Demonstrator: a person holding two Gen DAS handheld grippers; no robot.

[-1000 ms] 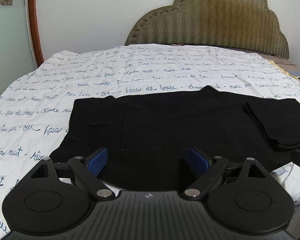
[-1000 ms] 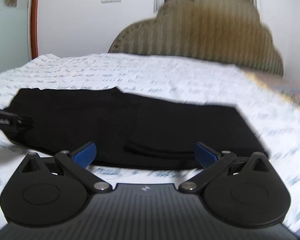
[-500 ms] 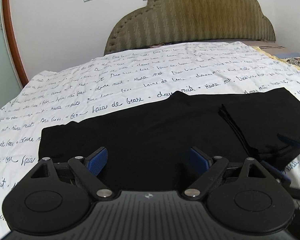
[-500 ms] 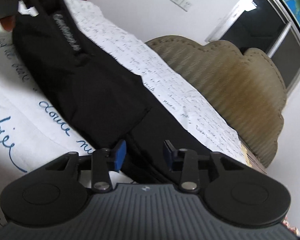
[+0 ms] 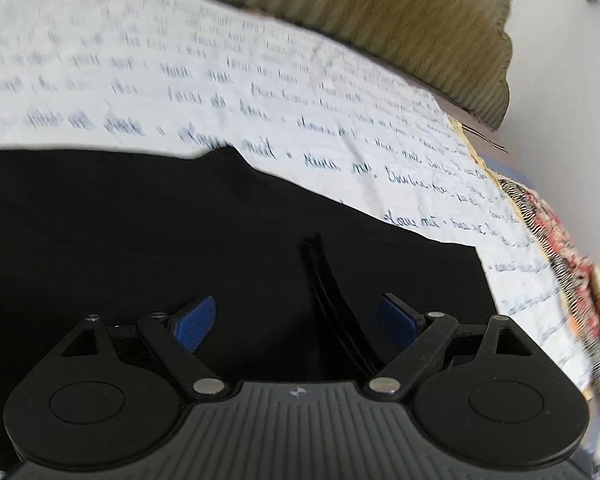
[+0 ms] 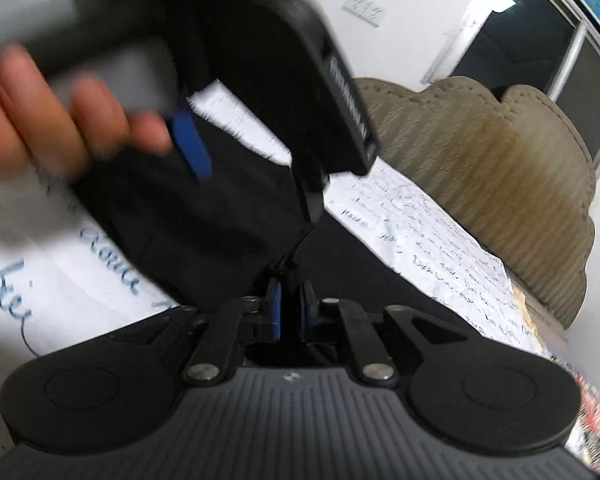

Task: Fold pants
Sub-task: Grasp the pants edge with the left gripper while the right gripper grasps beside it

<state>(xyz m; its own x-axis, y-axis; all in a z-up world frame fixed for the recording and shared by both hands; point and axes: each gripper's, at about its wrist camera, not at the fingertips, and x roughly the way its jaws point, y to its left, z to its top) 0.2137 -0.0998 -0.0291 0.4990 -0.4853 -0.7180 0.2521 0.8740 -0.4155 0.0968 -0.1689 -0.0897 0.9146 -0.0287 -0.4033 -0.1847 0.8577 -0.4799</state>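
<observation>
Both wrist cameras sit low and close over the bed, left view tilted down, right view rolled sideways, sharing black pants and headboard.

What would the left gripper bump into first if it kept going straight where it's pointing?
Most likely the black pants. The left gripper has its fingers wide open and points down at the cloth spread on the bed sheet, near a folded edge. Nothing else shows in between, though depth is hard to judge.
</observation>
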